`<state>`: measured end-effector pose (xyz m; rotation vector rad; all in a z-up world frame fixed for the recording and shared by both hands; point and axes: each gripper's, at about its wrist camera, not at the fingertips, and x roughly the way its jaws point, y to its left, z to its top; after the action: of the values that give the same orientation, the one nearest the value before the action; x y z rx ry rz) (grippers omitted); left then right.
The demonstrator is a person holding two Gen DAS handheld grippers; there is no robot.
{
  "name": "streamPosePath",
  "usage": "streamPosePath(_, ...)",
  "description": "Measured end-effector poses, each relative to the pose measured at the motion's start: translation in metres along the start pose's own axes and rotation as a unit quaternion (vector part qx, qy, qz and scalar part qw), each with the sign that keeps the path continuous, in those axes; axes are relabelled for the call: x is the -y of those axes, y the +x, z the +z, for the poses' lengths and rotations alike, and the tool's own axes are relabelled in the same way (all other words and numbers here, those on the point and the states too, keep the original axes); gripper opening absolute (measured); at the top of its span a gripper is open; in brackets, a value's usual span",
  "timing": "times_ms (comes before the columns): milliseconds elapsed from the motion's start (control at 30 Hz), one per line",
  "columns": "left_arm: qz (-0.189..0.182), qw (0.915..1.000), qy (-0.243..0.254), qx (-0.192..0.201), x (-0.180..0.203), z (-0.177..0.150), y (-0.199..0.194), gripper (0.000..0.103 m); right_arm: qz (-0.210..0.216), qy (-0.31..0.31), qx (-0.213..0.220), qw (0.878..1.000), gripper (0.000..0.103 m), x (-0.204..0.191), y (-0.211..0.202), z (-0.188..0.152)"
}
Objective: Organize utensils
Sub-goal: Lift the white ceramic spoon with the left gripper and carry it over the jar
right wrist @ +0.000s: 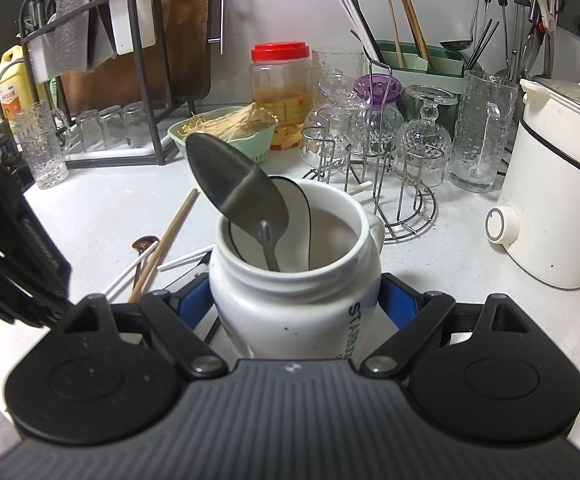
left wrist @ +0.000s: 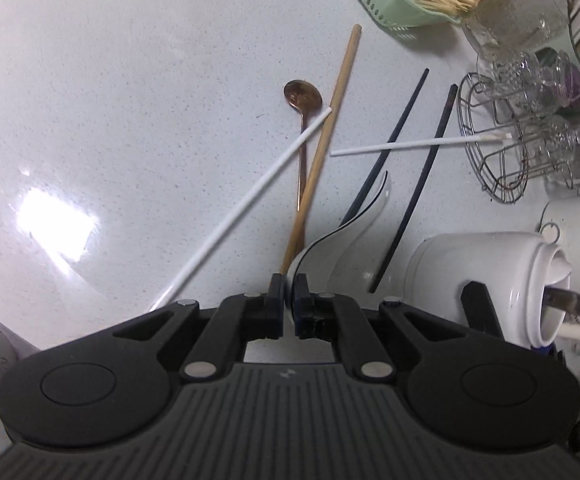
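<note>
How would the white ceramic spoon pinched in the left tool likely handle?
The white ceramic spoon is probably stiff and breakable if dropped. Its glossy glaze looks slippery, and the left tool pinches only its edge, so it may pivot.

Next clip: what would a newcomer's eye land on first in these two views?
Most striking is the white mug clamped in the right hand-held gripper, a big metal spoon sticking out of it. Next, the left hand-held gripper is pinching a white ceramic spoon above the counter, where chopsticks and a copper spoon lie scattered.
</note>
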<state>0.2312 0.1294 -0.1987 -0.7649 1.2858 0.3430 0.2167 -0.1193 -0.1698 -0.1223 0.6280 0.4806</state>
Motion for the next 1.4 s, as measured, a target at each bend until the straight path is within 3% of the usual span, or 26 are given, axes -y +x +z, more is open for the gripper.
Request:
streamPosePath(567,0.053,0.9914,0.116,0.026,0.009,0.017,-0.063,0.005,0.004,-0.007,0.003,1.000,0.090,0.000,-0.001,0.000)
streamPosePath(900,0.058,0.9790,0.195,0.002,0.041,0.013,-0.120,0.005,0.023,-0.023,0.003,0.999,0.090,-0.001,-0.005,-0.003)
streamPosePath(1100,0.072,0.9609,0.267,-0.006,0.081,0.012,-0.153,0.005,0.035,-0.032,0.002,0.999,0.090,-0.002,-0.007,-0.004)
streamPosePath(1400,0.109,0.9172,0.382,-0.030,0.149,0.002,-0.168,0.005,0.049,-0.043,0.002,0.998,0.090,-0.002,-0.008,-0.005)
